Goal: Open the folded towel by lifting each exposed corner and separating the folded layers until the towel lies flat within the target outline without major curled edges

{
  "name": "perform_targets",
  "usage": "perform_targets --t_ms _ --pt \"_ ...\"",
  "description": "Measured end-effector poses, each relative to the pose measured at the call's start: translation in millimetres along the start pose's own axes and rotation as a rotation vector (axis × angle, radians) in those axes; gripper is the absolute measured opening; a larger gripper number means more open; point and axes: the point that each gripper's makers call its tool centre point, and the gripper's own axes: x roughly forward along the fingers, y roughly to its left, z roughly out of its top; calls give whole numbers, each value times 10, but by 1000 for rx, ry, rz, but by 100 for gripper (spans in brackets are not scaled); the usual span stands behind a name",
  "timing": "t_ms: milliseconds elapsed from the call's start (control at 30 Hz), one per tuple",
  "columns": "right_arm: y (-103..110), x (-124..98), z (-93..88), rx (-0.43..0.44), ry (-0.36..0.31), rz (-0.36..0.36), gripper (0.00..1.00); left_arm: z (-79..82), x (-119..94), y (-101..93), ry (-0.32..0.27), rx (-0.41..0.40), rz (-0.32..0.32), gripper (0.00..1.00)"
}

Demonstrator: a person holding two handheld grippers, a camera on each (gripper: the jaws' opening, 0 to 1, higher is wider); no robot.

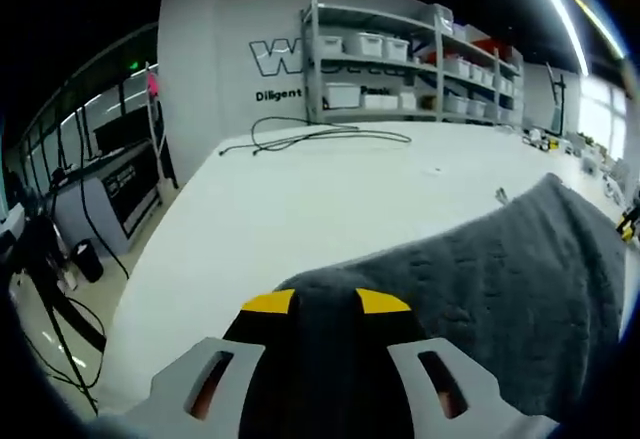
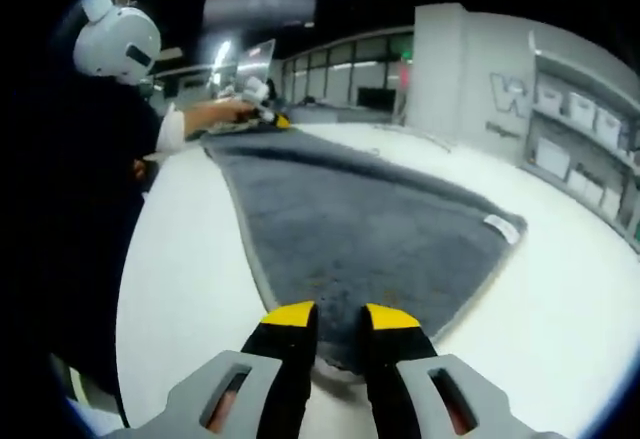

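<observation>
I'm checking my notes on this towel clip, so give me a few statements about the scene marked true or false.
1. The towel is dark grey. True.
2. The left gripper has towel between its jaws. True: grey fabric fills the gap between its yellow tips.
3. The towel hangs off the shelves. False: it lies spread over the white table, and the shelves stand against the far wall.
4. The right gripper hovers far from the towel. False: its jaws sit at the towel's near edge.
5. A white label sits at one towel corner. True.
6. The table carries no cable. False: a black cable lies on its far end.
</observation>
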Motion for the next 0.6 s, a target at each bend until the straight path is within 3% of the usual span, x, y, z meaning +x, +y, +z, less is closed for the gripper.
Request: perform_targets --t_ms 233,600 --pt "0 -79 -44 16 26 -10 15 -52 56 19 21 8 -4 20" --pt "-58 -157 -100 145 31 18 13 -139 148 2 72 27 -5 19"
